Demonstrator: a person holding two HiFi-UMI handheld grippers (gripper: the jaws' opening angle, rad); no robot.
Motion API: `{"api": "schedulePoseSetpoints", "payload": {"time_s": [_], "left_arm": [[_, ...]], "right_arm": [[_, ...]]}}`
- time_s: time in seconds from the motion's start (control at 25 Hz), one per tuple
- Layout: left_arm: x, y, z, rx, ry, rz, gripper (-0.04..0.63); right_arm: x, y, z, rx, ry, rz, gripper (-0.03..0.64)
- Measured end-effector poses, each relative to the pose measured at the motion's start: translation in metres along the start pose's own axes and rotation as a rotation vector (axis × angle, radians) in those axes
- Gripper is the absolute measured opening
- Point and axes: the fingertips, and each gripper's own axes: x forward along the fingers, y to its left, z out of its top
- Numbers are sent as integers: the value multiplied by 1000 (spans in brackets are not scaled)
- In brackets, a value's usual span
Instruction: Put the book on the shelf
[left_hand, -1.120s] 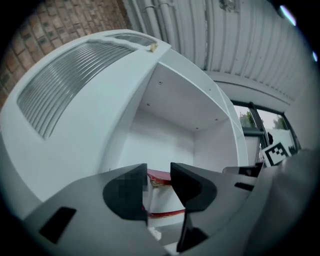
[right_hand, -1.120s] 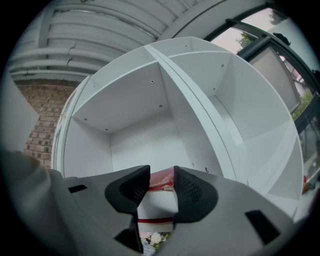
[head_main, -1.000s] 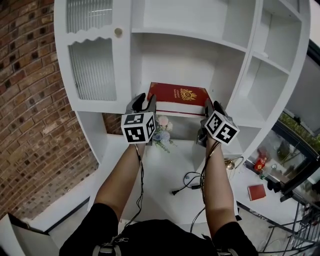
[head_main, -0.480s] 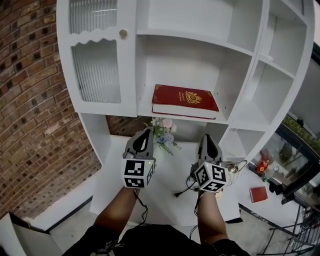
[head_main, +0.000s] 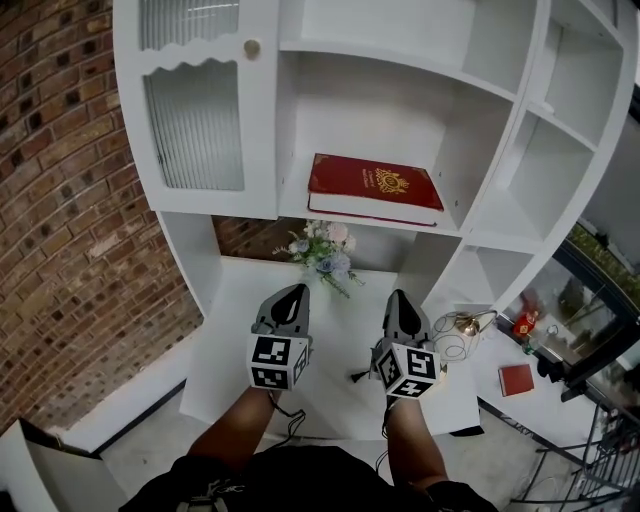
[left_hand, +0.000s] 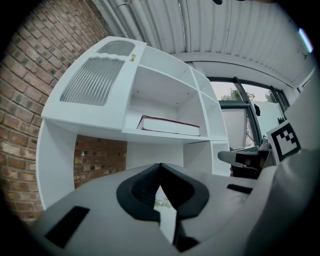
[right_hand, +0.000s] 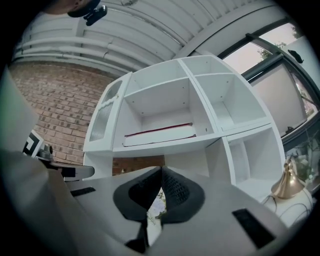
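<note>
A red book with a gold emblem lies flat on the middle shelf of the white shelf unit. It shows edge-on in the left gripper view as the book and in the right gripper view as the book. Both grippers are well below the shelf, over the white table. My left gripper is shut and holds nothing. My right gripper is shut and empty too. In each gripper's own view the left gripper and the right gripper have their jaw tips touching.
A small bouquet of flowers sits at the back of the table under the shelf. A black cable lies near my right gripper. A wire-and-gold ornament and a small red book lie to the right. A brick wall stands on the left.
Both grippers have let go of the book, drawn back and down from the shelf to above the table, and closed. The book stays lying on the shelf.
</note>
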Motion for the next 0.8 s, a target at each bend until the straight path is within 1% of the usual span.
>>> {"api": "schedulePoseSetpoints", "payload": {"time_s": [0.24, 0.4, 0.52, 0.68, 0.8], "left_arm": [[-5, -8, 0, -5, 7, -23, 12], [-9, -10, -2, 38, 12, -20, 12], [-10, -11, -3, 32, 18, -24, 12], [-12, -9, -5, 8, 22, -34, 12], [-13, -6, -5, 6, 23, -37, 12]], "right_arm": [[-7, 1, -2, -2, 11, -23, 14], [-10, 4, -3, 0, 14, -30, 14], [-10, 6, -6, -2, 24, -35, 14], [-12, 15, -5, -52, 28, -38, 14], [-12, 23, -5, -64, 29, -31, 14]]}}
